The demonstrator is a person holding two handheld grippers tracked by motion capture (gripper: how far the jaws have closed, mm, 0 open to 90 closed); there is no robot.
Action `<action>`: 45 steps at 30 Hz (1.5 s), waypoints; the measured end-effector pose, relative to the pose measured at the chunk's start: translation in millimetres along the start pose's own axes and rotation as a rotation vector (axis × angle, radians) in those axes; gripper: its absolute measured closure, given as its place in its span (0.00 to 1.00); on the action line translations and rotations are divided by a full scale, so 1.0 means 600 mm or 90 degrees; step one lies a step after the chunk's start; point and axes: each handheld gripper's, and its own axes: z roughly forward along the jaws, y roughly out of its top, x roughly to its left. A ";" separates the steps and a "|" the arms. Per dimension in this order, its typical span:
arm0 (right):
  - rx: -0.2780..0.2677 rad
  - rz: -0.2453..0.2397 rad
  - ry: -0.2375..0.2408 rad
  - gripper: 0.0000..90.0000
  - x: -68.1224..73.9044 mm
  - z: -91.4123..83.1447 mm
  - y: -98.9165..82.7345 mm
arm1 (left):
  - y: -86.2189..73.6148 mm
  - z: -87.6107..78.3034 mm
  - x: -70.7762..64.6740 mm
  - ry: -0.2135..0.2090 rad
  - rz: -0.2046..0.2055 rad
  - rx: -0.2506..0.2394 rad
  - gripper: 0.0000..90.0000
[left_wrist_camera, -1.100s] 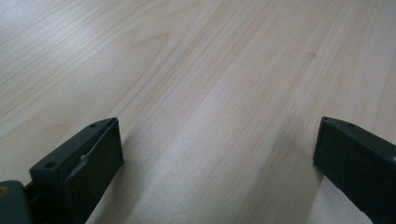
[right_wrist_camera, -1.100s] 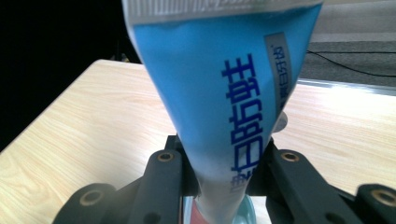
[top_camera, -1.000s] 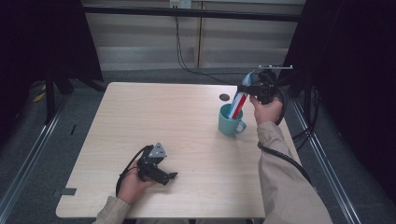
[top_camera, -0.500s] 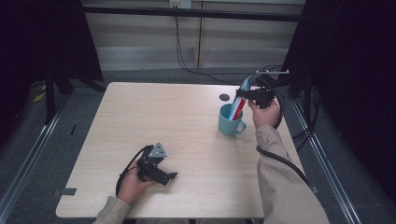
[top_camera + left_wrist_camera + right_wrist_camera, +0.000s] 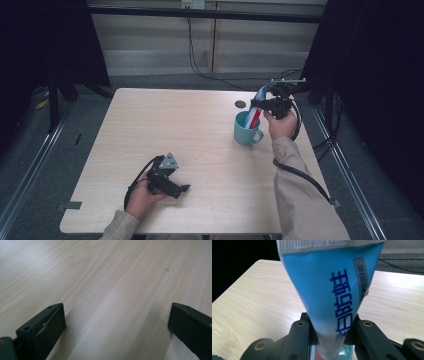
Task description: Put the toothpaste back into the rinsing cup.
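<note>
Lowering slightly since a second ago, the right gripper [image 5: 260,104] is clamping the blue tube [image 5: 329,290], now dipping into the teal mug [image 5: 245,131] at its 6 o'clock. Left gripper [image 5: 175,190] is resting wide open on the table [image 5: 200,130].

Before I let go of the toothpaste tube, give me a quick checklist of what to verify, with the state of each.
1. Right tool clamped on the toothpaste tube: ok, both jaws press its sides.
2. Tube's lower end inside the teal mug: ok, it leans out over the rim.
3. Tube touching the mug's bottom: cannot tell, hidden.
4. Mug upright on the table: ok.
5. Left tool out of the way: ok, open, resting low over bare wood near the front edge.
6. Cable near the mug: ok, it trails behind the right hand.
</note>
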 end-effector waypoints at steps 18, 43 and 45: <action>0.008 0.000 -0.001 0.81 -0.001 0.007 -0.012 | 0.000 0.000 0.000 -0.001 0.000 0.000 0.01; 0.025 -0.018 0.004 0.80 0.008 0.025 -0.022 | 0.000 0.000 0.000 0.000 0.000 0.002 0.01; 0.026 -0.021 0.003 0.80 0.008 0.026 -0.023 | 0.000 0.000 0.000 -0.001 0.000 0.001 0.01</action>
